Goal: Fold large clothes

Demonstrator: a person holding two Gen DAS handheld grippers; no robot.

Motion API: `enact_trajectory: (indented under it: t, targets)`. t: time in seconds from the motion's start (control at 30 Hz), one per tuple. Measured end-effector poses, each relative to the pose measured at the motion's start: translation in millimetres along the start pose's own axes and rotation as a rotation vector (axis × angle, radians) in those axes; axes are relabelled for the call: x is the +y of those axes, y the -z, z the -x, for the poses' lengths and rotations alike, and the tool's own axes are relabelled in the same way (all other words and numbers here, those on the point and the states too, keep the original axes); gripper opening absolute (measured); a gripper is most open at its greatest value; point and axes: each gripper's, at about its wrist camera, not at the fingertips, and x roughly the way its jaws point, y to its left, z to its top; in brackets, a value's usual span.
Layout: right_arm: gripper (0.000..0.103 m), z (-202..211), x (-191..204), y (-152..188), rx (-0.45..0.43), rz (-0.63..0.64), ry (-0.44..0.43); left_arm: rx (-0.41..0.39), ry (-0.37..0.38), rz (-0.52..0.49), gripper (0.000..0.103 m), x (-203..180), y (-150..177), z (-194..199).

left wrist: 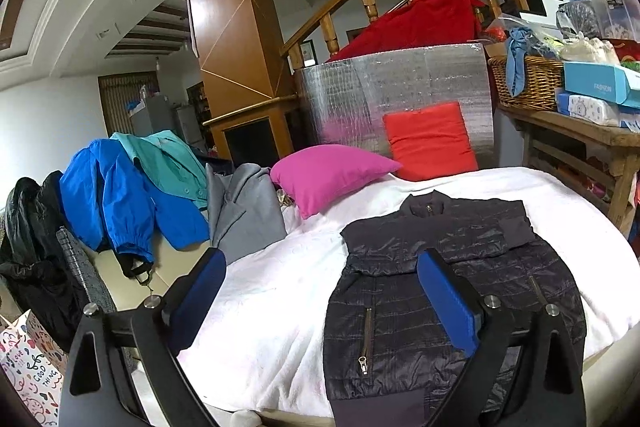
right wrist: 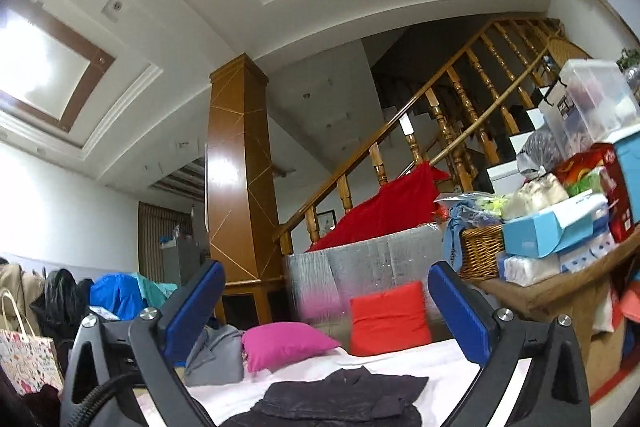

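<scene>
Presently both grippers are hanging above the bed with jaws spread wide, nothing between the blue pads. Left gripper (left wrist: 320,291) is tilting down over the white blanket (left wrist: 280,291); the dark quilted jacket (left wrist: 452,291) is lying flat on it, collar toward twelve o'clock, sleeves folded in across the chest, its left edge sitting at about four o'clock of the gripper's gap. Right gripper (right wrist: 326,311) is pointing upward, taking in ceiling and stair rail (right wrist: 400,131); jacket is showing only at six o'clock in that view. Pink pillow (left wrist: 332,179) is lying at eleven o'clock of the jacket, red cushion (left wrist: 430,141) at twelve, blue coat (left wrist: 120,203) well apart at nine
</scene>
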Motion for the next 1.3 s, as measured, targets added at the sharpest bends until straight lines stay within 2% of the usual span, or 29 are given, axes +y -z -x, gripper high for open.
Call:
enact_trajectory:
  t: [0.1, 0.2, 0.47, 0.63, 0.8, 0.9, 0.97, 1.03, 1.07, 1.1, 1.2, 1.3]
  targets:
    - [0.103, -6, 5, 7, 0.041, 0.01, 0.006, 0.003, -0.002, -0.008, 0.097, -1, 1, 0]
    - [0.103, -5, 2, 6, 0.04, 0.003, 0.0, 0.004, -0.009, -0.012, 0.097, 0, 1, 0]
    - [0.103, 26, -14, -20, -0.058, -0.007, 0.047, -0.022, -0.051, 0.013, 0.097, 15, 0, 8]
    - [0.103, 64, -29, -47, -0.166, -0.029, 0.11, -0.127, -0.175, 0.005, 0.098, 41, -7, 33]
    - [0.103, 81, -34, -57, -0.194, -0.026, 0.128, -0.217, -0.286, 0.053, 0.102, 85, -16, 63]
    - [0.103, 66, -34, -47, -0.114, -0.021, 0.097, -0.209, -0.281, 0.071, 0.103, 99, -8, 64]
    - [0.103, 48, -34, -32, -0.035, -0.03, 0.083, -0.109, -0.2, 0.066, 0.103, 100, 4, 46]
    - [0.103, 22, -34, -11, 0.08, -0.054, 0.053, 0.043, -0.1, 0.058, 0.103, 90, 28, 16]
    - [0.103, 4, -34, 6, 0.164, -0.073, 0.038, 0.093, -0.077, 0.055, 0.103, 85, 38, 7]
    - [0.103, -8, -36, 15, 0.211, -0.084, 0.038, 0.149, -0.057, 0.049, 0.103, 76, 51, -5]
    - [0.103, -44, -37, 59, 0.382, -0.126, 0.049, 0.242, -0.015, 0.023, 0.103, 53, 77, -28]
    - [0.103, -72, -35, 107, 0.541, -0.131, 0.085, 0.272, -0.002, 0.037, 0.103, 41, 88, -39]
